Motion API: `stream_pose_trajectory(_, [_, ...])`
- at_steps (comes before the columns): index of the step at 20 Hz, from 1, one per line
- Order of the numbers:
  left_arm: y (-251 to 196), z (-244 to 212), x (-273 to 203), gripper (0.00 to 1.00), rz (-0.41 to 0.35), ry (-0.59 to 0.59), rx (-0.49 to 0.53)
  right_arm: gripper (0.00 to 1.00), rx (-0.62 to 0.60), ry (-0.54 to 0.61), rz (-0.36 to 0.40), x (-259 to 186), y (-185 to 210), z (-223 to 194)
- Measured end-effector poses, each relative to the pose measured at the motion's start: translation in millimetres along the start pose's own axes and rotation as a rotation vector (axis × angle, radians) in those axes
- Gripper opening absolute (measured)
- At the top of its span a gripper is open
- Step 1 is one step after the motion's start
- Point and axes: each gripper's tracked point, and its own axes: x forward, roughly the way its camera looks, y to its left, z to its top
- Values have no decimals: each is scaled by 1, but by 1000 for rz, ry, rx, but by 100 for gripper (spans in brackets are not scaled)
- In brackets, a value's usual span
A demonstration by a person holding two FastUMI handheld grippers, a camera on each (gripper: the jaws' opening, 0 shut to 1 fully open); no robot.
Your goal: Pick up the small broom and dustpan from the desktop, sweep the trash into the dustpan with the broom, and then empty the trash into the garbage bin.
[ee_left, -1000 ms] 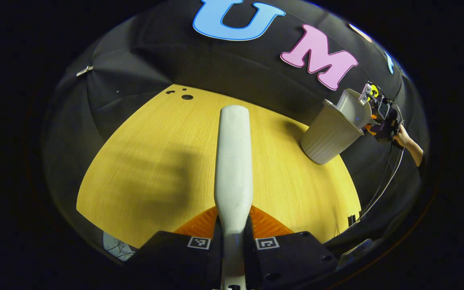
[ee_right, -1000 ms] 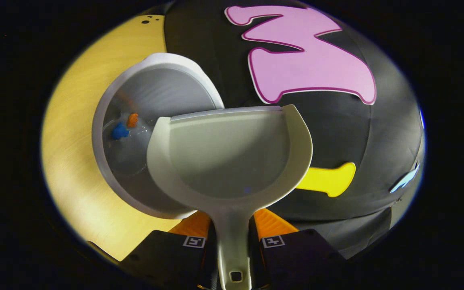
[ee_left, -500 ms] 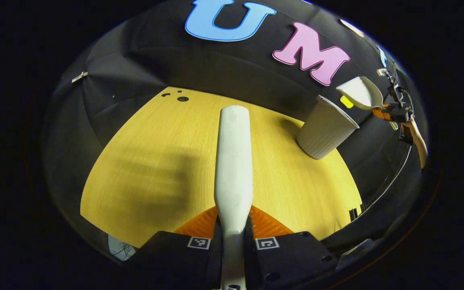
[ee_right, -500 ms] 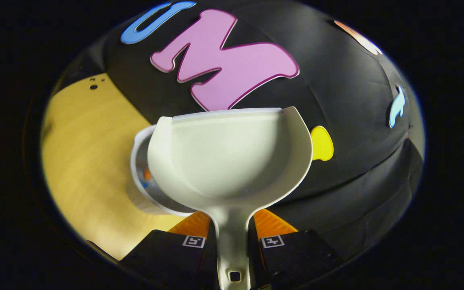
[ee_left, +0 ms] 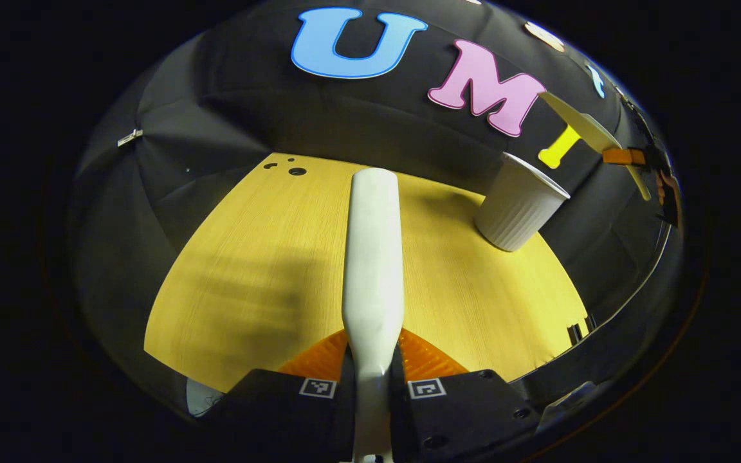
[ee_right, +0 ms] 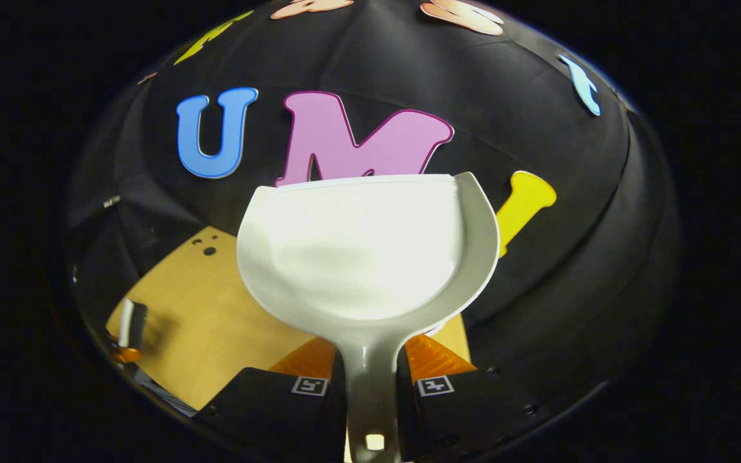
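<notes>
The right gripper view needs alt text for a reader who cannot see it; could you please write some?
The right gripper is shut on the handle of a pale dustpan, held up with its scoop looking empty. Below lies the yellow wooden desktop, and at its far left edge the small broom in the other gripper.

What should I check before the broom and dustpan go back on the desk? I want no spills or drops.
1. Dustpan empty: ok, its scoop looks bare in the right gripper view.
2. Right gripper grip: ok, both fingers press on the dustpan handle.
3. Left gripper grip: ok, both fingers press on the broom handle.
4. Bin upright on the desk: ok.
5. Trash inside the bin: cannot tell, its inside is hidden.
6. Bare desk to set the tools down: ok, open wood in front of the broom.
</notes>
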Motion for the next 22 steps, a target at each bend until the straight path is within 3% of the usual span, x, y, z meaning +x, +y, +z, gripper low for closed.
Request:
stream_pose_trajectory(4, [1,-1,0,26,-15,-3,-13,38,88,-8,104,2,12,-1])
stream_pose_trajectory(5, [4,0,0,24,-4,-7,-8,33,130,5,142,5,17,-7])
stream_pose_trajectory(9, [14,-1,7,26,23,-2,32,38,235,120,264,16,31,-33])
stream_pose_trajectory(14, [17,-7,28,26,50,59,89,35,246,298,307,19,33,-85])
stream_pose_trajectory(19, [13,-15,63,27,78,148,120,35,235,420,279,25,31,-140])
stream_pose_trajectory(22, [13,-19,87,27,86,198,126,35,237,438,234,54,29,-164])
